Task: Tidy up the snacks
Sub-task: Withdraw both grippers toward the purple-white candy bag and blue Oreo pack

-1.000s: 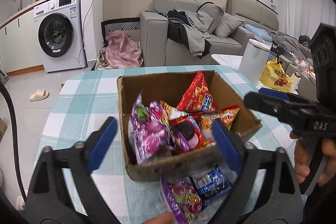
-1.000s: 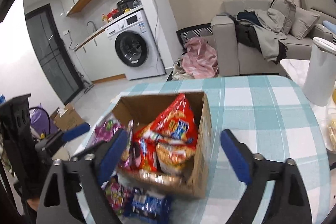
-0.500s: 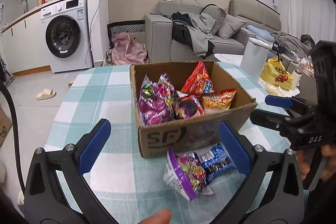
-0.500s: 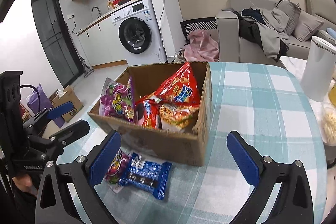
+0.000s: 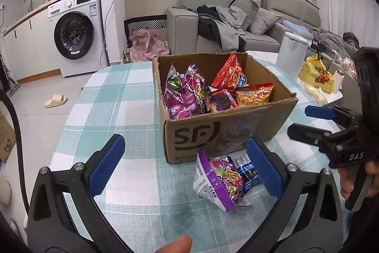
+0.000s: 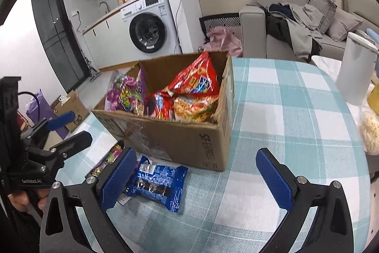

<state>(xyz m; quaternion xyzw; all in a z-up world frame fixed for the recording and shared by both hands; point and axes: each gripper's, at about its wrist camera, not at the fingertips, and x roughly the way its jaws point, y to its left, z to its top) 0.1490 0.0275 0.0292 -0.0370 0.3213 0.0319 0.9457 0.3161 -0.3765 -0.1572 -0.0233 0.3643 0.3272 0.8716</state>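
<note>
Both the left gripper (image 5: 184, 165) and the right gripper (image 6: 197, 178) are wide open and hold nothing, and two snacks lie on the checked table (image 6: 284, 96) just in front of the cardboard box (image 5: 227, 132), which already has many bags in it. The purple bag (image 5: 220, 181) lies partly on top of the blue packet (image 6: 156, 181), so a grab could pinch both bags, or the thin foil could slip out and fall. The left view shows the purple bag well, but the right view shows the whole blue packet and only a bit of purple.
</note>
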